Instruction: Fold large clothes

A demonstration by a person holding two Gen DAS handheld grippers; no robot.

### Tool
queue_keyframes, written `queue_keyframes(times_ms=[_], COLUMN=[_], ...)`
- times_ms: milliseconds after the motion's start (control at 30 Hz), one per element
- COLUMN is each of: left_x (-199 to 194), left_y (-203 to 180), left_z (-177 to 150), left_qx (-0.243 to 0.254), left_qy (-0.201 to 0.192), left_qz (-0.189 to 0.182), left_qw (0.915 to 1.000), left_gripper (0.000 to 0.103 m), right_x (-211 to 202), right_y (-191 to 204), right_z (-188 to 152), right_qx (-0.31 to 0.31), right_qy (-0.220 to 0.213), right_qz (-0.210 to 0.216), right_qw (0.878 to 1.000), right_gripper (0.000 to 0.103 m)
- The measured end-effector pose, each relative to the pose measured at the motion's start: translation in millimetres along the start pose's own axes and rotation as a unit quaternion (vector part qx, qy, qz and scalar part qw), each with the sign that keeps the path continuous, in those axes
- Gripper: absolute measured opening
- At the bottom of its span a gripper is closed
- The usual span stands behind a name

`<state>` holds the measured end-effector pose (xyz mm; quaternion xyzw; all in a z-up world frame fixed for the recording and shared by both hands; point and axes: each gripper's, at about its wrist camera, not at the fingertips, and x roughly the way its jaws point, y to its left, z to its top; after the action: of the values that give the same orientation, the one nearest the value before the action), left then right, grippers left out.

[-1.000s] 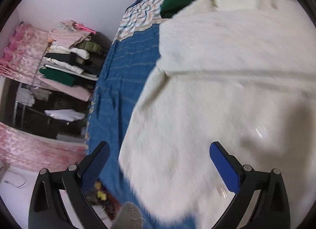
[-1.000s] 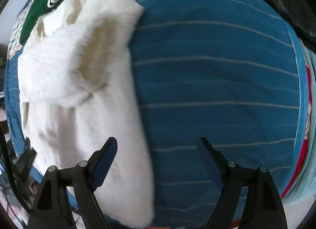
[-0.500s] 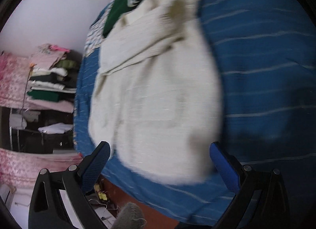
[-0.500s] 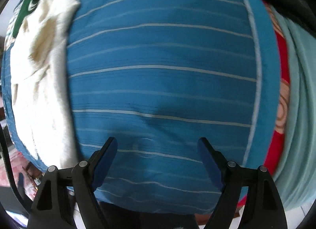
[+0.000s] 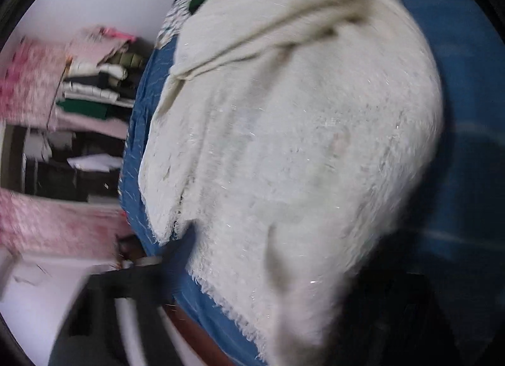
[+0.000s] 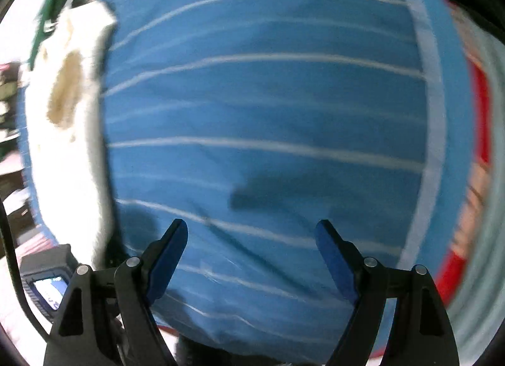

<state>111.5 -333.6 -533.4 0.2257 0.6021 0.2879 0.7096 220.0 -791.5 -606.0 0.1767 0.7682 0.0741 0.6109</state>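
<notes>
Here, a fluffy white garment [image 5: 284, 145] lies on the blue striped bedsheet [image 6: 268, 97].

It fills the centre of the left wrist view and the left edge of the right wrist view. The right gripper [image 6: 252, 255] hovers spread over bare sheet. The left gripper [image 5: 176, 258] is blurred at lower left, its grip impossible to tell.

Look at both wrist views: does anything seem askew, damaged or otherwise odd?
The white sweater lies rumpled on the blue striped bedspread, its frayed hem hanging past the bed edge. A brownish patch shows near its top; stain or inner lining, the blur hides which. The right gripper is open and empty.
</notes>
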Motion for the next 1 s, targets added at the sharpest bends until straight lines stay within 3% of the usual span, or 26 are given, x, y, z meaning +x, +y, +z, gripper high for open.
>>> queue_keyframes(times_ms=[67,167,333,467,600,633,667,700,767,1000], left_x=[-4,-9,-6,-7,-5,-4,-4,-4,-3,9], left_y=[13,27,35,35,46,52,58,64,83,174], left_z=[2,5,7,5,7,8,8,8,10,12], left_qx=[-0.022,-0.038,-0.047,-0.044,-0.05,-0.055,-0.06,-0.063,-0.071,-0.112], left_qy=[-0.011,-0.027,-0.025,-0.02,-0.016,-0.015,-0.015,-0.015,-0.021,-0.019], left_qz=[-0.016,-0.018,-0.03,-0.047,-0.067,-0.074,-0.081,-0.087,-0.1,-0.158], left_qw=[0.9996,0.9987,0.9982,0.9977,0.9964,0.9957,0.9948,0.9941,0.9923,0.9808], left_gripper=[0.02,0.017,0.016,0.016,0.016,0.016,0.016,0.016,0.016,0.016], right_x=[12,24,62,102,135,140,141,147,142,60], right_y=[38,69,123,163,191,197,204,214,230,319], right_z=[8,43,92,118,130,131,131,130,127,104], right_qx=[-0.023,-0.05,-0.045,-0.019,0.01,0.019,0.022,0.024,0.031,-0.015], right_qy=[-0.001,-0.008,-0.002,0.017,0.038,0.04,0.036,0.034,0.025,-0.037], right_qz=[0.055,0.167,0.329,0.399,0.37,0.364,0.352,0.335,0.323,0.278], right_qw=[0.998,0.985,0.943,0.917,0.928,0.93,0.935,0.941,0.946,0.96], right_gripper=[0.085,0.085,0.088,0.088,0.084,0.076,0.047,0.038,0.03,0.025])
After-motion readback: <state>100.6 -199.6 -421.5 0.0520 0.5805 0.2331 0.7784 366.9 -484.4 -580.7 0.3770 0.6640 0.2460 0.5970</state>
